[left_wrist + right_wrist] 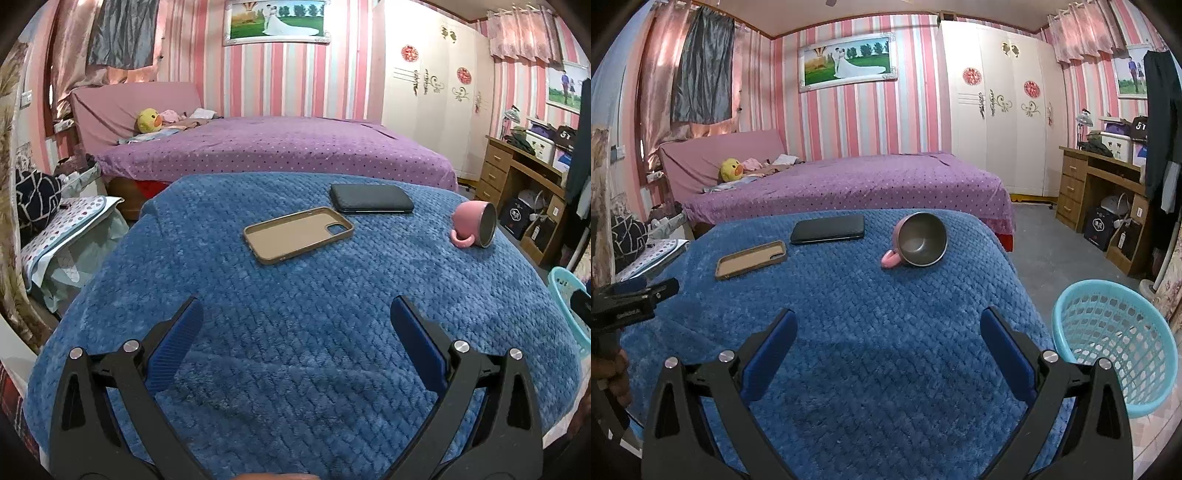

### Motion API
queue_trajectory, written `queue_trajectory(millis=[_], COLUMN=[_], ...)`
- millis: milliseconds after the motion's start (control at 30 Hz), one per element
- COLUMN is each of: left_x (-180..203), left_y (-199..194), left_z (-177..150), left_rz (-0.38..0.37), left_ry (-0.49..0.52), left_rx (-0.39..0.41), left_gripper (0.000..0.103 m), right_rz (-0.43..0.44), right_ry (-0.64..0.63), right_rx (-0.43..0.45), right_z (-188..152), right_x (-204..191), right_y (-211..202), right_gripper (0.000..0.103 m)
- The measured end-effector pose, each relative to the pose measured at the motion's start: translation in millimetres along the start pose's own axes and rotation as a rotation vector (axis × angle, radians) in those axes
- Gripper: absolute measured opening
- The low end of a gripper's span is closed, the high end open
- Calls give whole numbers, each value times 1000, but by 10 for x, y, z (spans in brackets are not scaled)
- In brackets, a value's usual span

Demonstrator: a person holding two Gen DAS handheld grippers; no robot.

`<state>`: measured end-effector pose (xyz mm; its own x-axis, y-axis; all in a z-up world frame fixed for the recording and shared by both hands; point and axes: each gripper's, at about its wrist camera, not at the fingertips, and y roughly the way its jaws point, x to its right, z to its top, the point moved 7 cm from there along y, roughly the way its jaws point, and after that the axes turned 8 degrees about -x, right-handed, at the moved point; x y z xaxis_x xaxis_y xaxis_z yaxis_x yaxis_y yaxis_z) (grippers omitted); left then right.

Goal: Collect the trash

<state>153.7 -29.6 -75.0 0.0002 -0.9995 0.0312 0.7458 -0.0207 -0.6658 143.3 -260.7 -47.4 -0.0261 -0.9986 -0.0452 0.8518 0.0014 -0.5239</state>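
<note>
Both grippers are held wide open and empty: left gripper (295, 314) and right gripper (888, 326) hover over the near edge of the blue quilted blanket (886, 295).

No obvious trash is seen. Candidates on the blanket: tan phone case (297, 234) mid-left, black phone (371, 198) just behind it near the far edge, pink mug (918, 240) tipped on its side toward the far right edge. The mug looks empty, though its interior is dim.

The teal mesh basket (1115, 343) sits on the floor off the near right corner, probably the bin. The mug is best taken by the right gripper, pinched across the rim, not the handle.

Room: purple bed (849, 184) behind, white wardrobe (997, 110), wooden desk (1082, 177) at right.
</note>
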Motion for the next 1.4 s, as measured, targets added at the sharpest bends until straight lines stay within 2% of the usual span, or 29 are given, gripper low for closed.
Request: queue_trajectory(millis=[267,633,1400], left_x=[-35,-6,-29], left_y=[25,17,9], left_z=[25,17,-1], left_rz=[-2,-22,-31], left_ry=[-16,-6,-14], left_rx=[-3,-5,-9], left_gripper=[98,98,98], right_rz=[33,-21,-4], right_ry=[7,11,-1], right_rx=[-13,10,-1], right_z=[0,39,29], right_x=[-66,-19,-22], right_y=[29,43,35], right_gripper=[97,97,97])
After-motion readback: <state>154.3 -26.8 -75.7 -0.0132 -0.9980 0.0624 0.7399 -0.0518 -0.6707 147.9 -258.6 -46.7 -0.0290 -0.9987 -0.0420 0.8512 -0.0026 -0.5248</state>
